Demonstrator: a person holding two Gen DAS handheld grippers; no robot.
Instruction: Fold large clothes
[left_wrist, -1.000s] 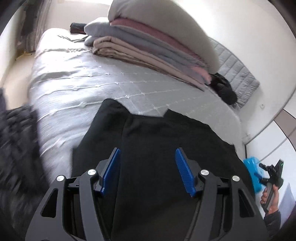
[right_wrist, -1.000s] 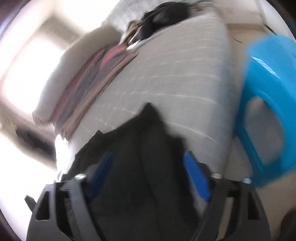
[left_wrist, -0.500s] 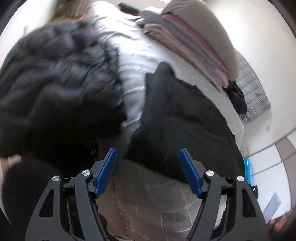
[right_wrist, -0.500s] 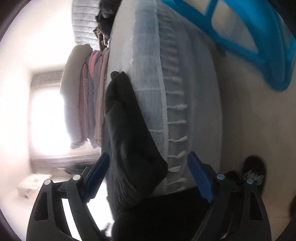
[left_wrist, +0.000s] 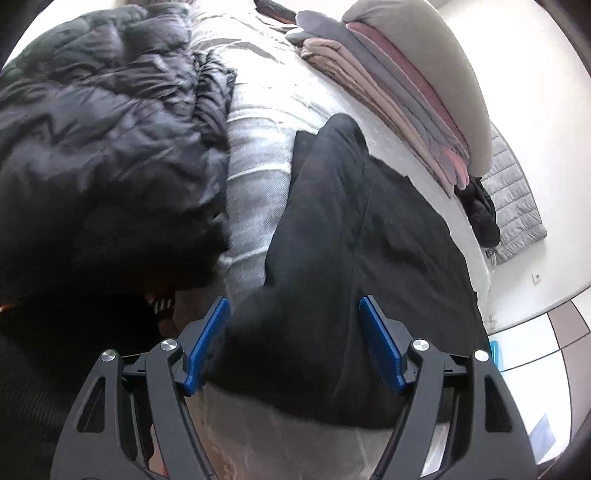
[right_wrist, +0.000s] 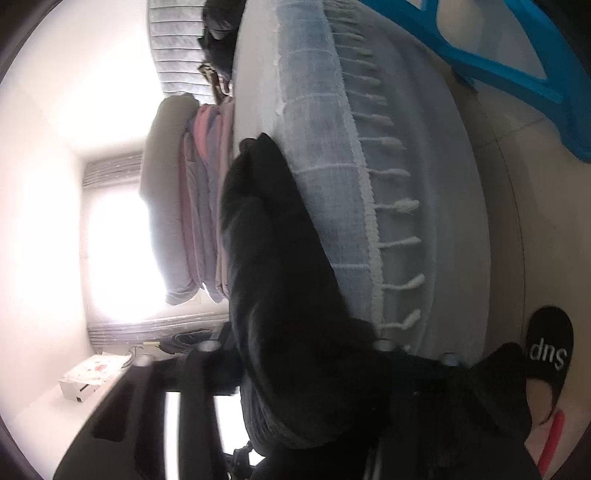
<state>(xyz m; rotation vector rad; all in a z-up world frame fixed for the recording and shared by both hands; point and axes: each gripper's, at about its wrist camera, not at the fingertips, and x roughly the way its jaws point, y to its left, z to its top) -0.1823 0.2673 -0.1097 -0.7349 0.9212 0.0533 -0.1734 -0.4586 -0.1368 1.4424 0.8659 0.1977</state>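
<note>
The left wrist camera is looking steeply down past its own tongs (left_wrist: 295, 343) onto the bed (left_wrist: 258, 177), sitting close above the near edge of the black garment (left_wrist: 369, 258). The right wrist camera is lying low beside the bed's fringed edge (right_wrist: 332, 184), rolled so the bed is standing nearly vertical, and is pressing very near the same garment (right_wrist: 280, 277). Both views are sharing that garment and the stack of folded clothes (left_wrist: 406, 85) behind it.
</note>
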